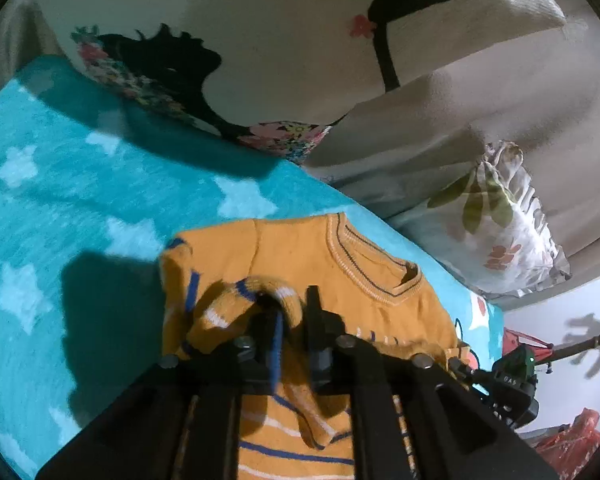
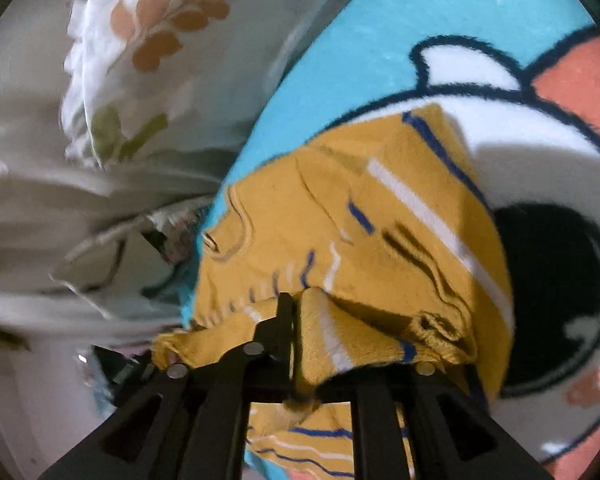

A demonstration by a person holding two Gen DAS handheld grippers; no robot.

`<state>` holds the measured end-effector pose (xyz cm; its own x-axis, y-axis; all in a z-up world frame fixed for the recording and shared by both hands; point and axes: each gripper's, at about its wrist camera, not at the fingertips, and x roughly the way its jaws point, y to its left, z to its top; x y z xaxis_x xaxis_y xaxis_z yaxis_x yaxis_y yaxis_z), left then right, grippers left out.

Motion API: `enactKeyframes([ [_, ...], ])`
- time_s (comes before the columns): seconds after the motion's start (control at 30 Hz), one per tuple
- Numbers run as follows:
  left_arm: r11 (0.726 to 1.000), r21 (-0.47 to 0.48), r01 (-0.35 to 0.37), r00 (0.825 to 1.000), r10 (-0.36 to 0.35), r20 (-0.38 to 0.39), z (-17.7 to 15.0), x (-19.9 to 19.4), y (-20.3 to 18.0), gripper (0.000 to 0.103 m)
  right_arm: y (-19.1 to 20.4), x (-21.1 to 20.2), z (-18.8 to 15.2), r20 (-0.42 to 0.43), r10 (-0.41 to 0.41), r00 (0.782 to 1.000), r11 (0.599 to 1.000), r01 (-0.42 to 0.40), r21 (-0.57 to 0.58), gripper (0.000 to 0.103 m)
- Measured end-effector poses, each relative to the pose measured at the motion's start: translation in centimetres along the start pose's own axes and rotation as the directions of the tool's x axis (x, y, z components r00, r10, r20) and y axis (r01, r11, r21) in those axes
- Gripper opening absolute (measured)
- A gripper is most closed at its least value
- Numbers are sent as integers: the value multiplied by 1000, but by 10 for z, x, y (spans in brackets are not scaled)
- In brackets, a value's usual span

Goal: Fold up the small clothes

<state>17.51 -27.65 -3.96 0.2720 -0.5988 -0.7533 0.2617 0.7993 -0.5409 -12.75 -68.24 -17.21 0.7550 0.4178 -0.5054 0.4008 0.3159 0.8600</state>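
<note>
Left gripper (image 1: 294,320): we've got it pinched on a bunched bit of the mustard striped sweater (image 1: 300,272), looks like a cuff or hem edge curled up between the fingers.
Right gripper (image 2: 296,312): clamped on another fold of that same sweater, fabric draped right over one finger, so both grips hold cloth off the bed.
Why held like this: our guess is we're carrying the lower part up over the body to make a fold, two grips keeping the edge roughly level.
Sweater spot: lying on the teal star blanket (image 1: 60,168), neckline (image 1: 364,268) pointing away from us, toward the pillows.
Edges: the collar side of the sweater sits near the blanket's far edge, where the beige bedding (image 1: 440,128) starts.
Leaf-print pillow (image 1: 496,216): just beyond the sweater's collar end, close but apart from it.
Silhouette pillow (image 1: 220,40): farther off, well apart from the sweater.
Open room: plenty of bare blanket on the left gripper's side of the sweater; on the right gripper's side, the cartoon print (image 2: 540,200) is open too.
Watch out: we'd say the tight side is the pillows, so fold short of them.
</note>
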Motion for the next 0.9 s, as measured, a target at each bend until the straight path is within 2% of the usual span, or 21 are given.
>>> enactKeyframes([
  [0.03,1000,-6,18,1000,-18,0,1,0,2,38,-2,-2,2,5,24,1000,1000,-24,17,17],
  [0.1,998,-32,55,998,-54,18,2,-4,4,54,-2,-5,9,18,65,998,997,-66,47,25],
  [0.17,997,-35,71,997,-69,34,4,-10,5,57,-7,-9,15,35,126,991,988,-128,91,32],
  [0.23,997,-43,69,997,-67,44,7,-14,6,66,-12,-9,20,50,188,981,971,-193,138,45],
  [0.27,997,-46,62,997,-60,51,7,-17,6,67,-16,-10,21,63,216,974,961,-224,165,47],
  [0.47,999,-4,-38,997,38,70,-1,-29,4,68,-25,-4,33,117,299,947,908,-320,270,51],
  [0.57,997,45,-62,997,60,57,-16,-29,1,68,-24,-1,33,154,357,921,866,-388,314,63],
  [0.63,994,75,-83,996,81,32,-25,-19,1,68,-27,-7,34,173,372,912,848,-410,336,70],
  [0.7,987,91,-131,991,130,17,-31,-10,3,68,-21,-8,33,166,363,917,857,-398,327,71],
  [0.8,981,115,-156,988,155,18,-34,-6,3,68,-11,-18,26,152,352,924,875,-382,297,73],
  [0.9,970,164,-181,983,180,21,-33,-2,-2,68,9,-30,16,124,315,941,916,-336,219,74],
])
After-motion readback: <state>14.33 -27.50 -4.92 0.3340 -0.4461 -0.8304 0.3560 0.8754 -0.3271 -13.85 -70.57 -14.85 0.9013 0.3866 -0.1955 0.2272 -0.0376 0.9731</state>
